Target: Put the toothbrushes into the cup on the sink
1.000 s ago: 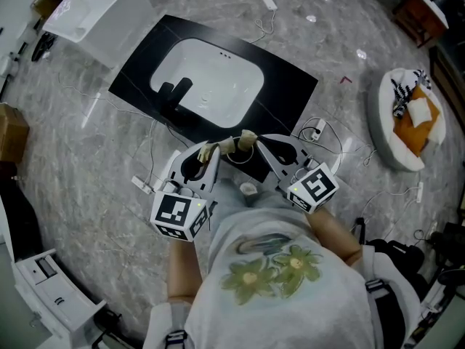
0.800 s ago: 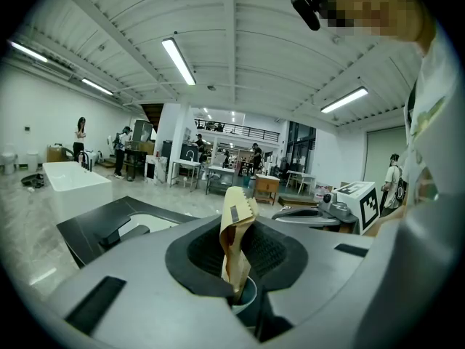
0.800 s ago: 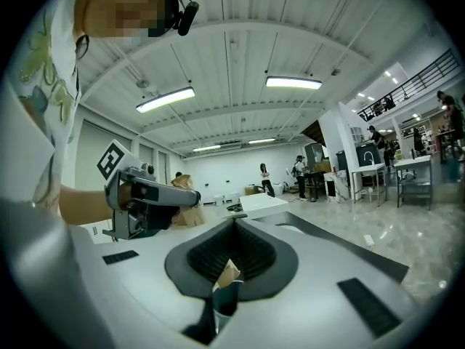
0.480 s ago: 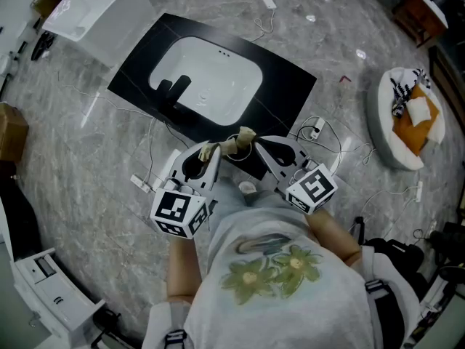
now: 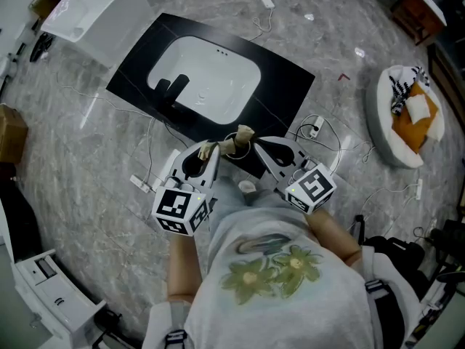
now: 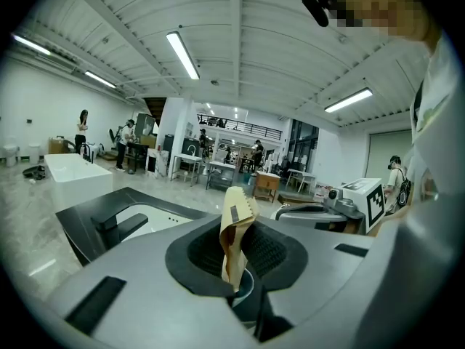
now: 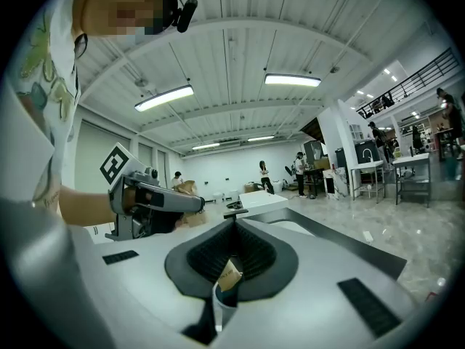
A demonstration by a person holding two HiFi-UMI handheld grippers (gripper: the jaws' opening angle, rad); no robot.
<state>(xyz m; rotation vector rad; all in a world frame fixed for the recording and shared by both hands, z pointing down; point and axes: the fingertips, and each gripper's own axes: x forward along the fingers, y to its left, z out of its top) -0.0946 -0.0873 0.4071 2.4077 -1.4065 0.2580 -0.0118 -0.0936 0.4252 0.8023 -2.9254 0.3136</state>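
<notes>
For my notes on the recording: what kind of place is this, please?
Probably a large workshop or lab hall, not a home bathroom. The sink stands free on a stone floor with loose cables. People work at benches behind it, and strip lights hang under a high ceiling.

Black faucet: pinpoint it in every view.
Head view: faucet, upper left of centre, at the basin's edge.
Left gripper view: faucet, lower left, beside the jaws.
Right gripper view: faucet, small, centre, just above the jaws.
Shared landmark: white tub, farther off.
</notes>
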